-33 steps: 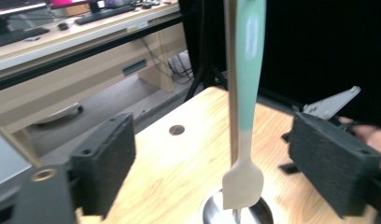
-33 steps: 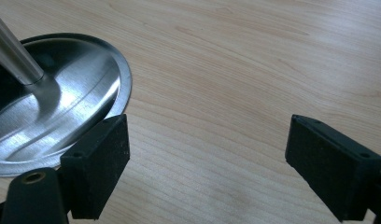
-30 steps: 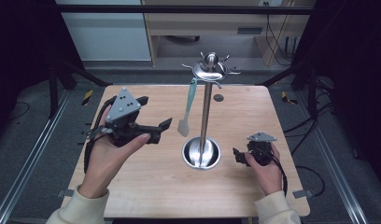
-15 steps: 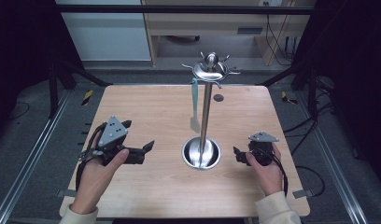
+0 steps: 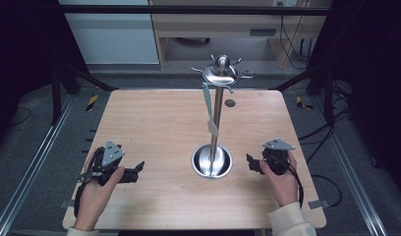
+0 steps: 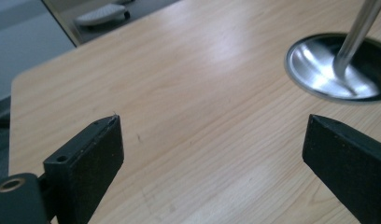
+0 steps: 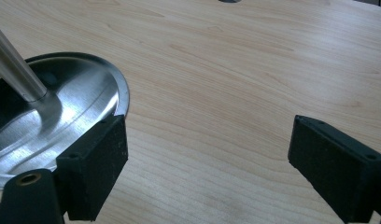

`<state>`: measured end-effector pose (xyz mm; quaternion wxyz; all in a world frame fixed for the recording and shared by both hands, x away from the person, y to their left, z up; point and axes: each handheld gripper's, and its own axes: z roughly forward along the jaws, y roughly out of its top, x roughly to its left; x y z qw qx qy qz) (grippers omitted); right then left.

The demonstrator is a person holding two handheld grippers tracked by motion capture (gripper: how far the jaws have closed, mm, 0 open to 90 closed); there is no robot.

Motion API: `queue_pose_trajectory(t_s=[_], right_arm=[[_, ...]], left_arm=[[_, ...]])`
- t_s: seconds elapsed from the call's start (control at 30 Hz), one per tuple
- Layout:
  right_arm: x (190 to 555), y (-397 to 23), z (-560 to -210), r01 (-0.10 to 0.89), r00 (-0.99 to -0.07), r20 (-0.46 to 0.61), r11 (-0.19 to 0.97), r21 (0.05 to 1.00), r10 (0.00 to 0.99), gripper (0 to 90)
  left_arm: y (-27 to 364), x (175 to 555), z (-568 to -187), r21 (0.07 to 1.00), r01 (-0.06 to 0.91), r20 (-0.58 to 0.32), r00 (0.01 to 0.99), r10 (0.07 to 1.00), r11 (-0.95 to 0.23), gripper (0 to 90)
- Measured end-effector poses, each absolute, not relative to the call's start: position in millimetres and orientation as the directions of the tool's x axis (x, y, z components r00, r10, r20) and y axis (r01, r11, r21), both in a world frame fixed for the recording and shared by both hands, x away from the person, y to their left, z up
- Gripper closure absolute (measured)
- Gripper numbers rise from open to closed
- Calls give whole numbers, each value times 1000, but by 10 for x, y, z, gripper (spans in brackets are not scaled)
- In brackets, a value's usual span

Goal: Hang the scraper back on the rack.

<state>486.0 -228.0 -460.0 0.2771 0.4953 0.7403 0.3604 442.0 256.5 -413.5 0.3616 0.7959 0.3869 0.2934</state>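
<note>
A steel stand (image 5: pixel 214 125) is set a little right of the middle of the surface (image 5: pixel 154 123), its round base (image 5: pixel 212 161) lying toward the near edge and its thin pole rising to a crown of hooks (image 5: pixel 221 73) above the far edge. From one hook on the left side of that crown a pale teal utensil (image 5: pixel 208 109) is hung, its long axis running nearly straight down alongside the pole, the lower end seen just beside the pole about halfway up. The left gripper (image 5: pixel 135 170) is held low near the left part of the near edge, jaws spread wide and nothing between them; in the left gripper view (image 6: pixel 212 158) only bare wood is framed by the jaws, with the base (image 6: pixel 335 65) off to the upper right. The right gripper (image 5: pixel 249 163) is rested just beside the base on its right, likewise wide open and empty, and in the right gripper view (image 7: pixel 207 163) the base rim (image 7: pixel 62 112) is found close against one jaw. The hanging utensil is thus placed above and beyond both grippers, on the pole's left face, so although the right gripper is nearer the stand, the left is judged to have the clearer line to it: up and toward the far edge.
</note>
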Motion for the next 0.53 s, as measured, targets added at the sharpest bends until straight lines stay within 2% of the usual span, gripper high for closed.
queue_pose_trajectory(t_s=[0.33,0.53], right_arm=[[4874,-2289,-4624,543,-365,-57,262,798,929,120],[4874,-2279,-4614,550,-359,-48,253,796,932,120]], left_arm=[[2887,4473,-4503,757,505,159,473,866,-414,55],[3071,4422,-4591,778,519,129,420,898,-355,60]])
